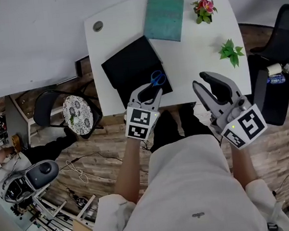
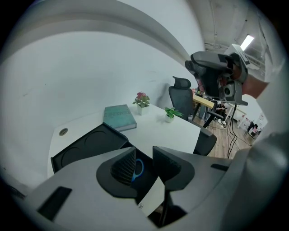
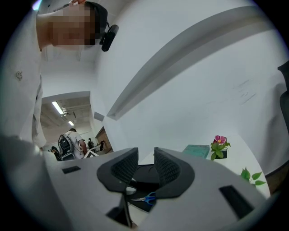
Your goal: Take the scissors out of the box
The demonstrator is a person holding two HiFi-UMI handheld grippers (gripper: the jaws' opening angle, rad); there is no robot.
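My left gripper (image 1: 150, 90), jaws parted and empty, faces the scissors (image 1: 157, 78) in the box (image 1: 126, 63); blades seemingly point toward me.

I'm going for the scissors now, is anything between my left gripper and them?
Nothing visible does. The black box lies open, and the scissors' blue handle shows directly through the gap of the open left gripper.

Scissors (image 1: 157, 78): blue handle loops, lying flat inside box (image 1: 129, 68), near its right edge. Box: black, shallow, open on top.
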